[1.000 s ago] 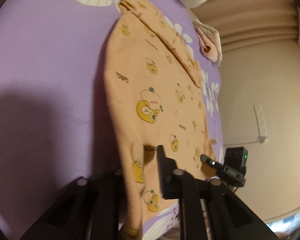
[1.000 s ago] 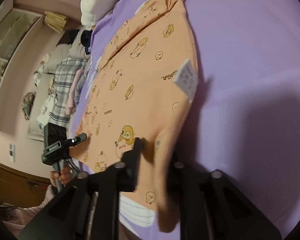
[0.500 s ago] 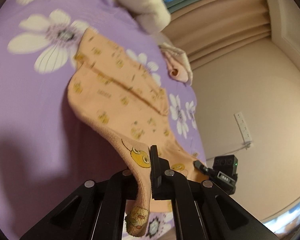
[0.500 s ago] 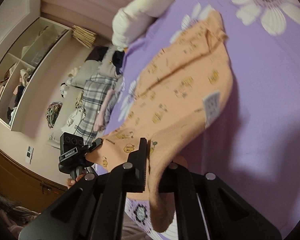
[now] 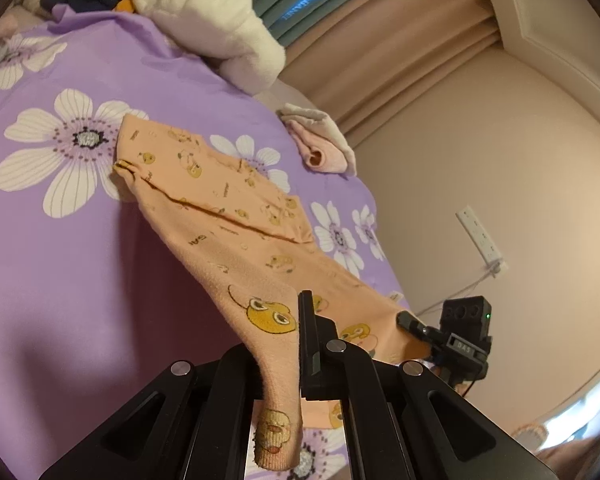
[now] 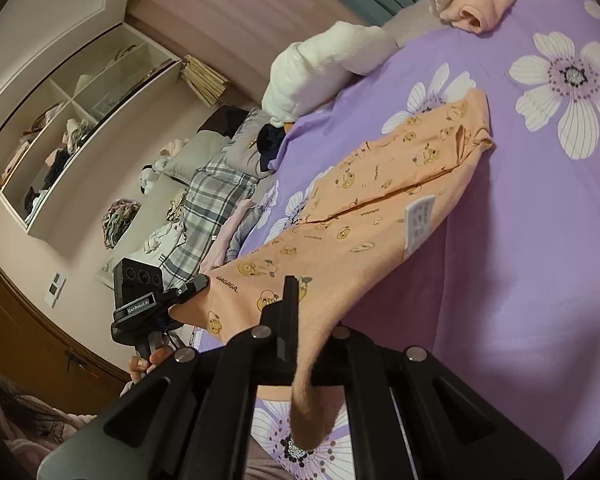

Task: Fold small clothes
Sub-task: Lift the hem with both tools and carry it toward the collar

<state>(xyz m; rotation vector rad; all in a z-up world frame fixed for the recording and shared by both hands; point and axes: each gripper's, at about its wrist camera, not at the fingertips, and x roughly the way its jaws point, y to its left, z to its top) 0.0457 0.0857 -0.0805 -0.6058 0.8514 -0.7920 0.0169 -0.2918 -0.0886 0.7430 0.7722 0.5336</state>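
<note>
Orange duck-print cotton garment (image 5: 236,240): near edge raised higher off purple flowered bedsheet (image 5: 60,264) than before, clamped by left gripper (image 5: 288,344) and right gripper (image 6: 308,344).

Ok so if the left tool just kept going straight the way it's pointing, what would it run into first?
The left tool is shut on the orange garment, which stretches ahead of it. Going straight on, it would likely push into that raised cloth first, then the purple bedsheet beyond. Depth is hard to judge here.
</note>
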